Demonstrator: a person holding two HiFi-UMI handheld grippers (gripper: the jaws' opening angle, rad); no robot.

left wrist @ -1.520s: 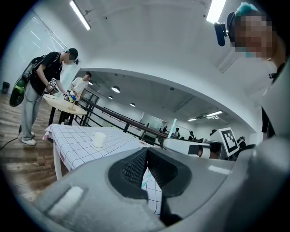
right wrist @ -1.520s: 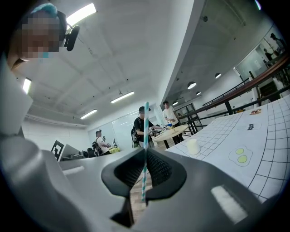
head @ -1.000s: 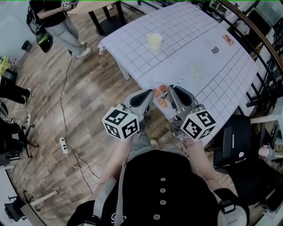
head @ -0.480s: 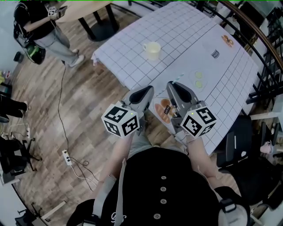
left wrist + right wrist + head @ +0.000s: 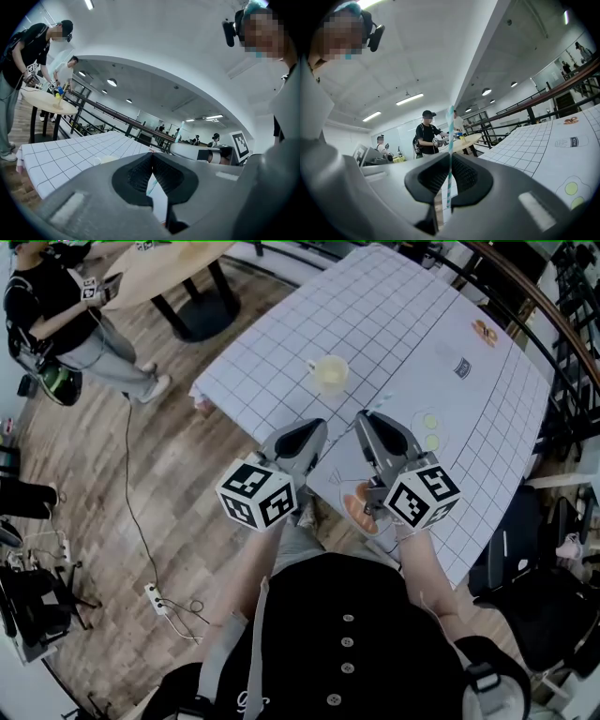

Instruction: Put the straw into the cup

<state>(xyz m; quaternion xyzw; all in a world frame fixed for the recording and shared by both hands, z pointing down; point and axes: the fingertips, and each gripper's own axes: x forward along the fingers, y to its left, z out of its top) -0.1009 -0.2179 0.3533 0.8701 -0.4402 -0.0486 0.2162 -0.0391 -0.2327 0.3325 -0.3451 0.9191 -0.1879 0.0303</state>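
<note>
A pale yellow cup stands on the checked white tablecloth, near its left edge; in the left gripper view the cup peeks just over the gripper body. My right gripper is shut on a teal-and-white striped straw, which stands upright between the jaws; its tip pokes out to the right of and below the cup. Beside it on the left, my left gripper is shut with nothing held. Both hover over the table's near edge, short of the cup.
Printed pictures lie flat on the cloth: eggs, bread under my right gripper, more at the far right. A black railing runs behind the table. Another person stands at a round wooden table on the left; cables trail over the floor.
The table and cup have slid closer to both grippers in the head view. The right gripper still holds the straw, and both stay side by side.
</note>
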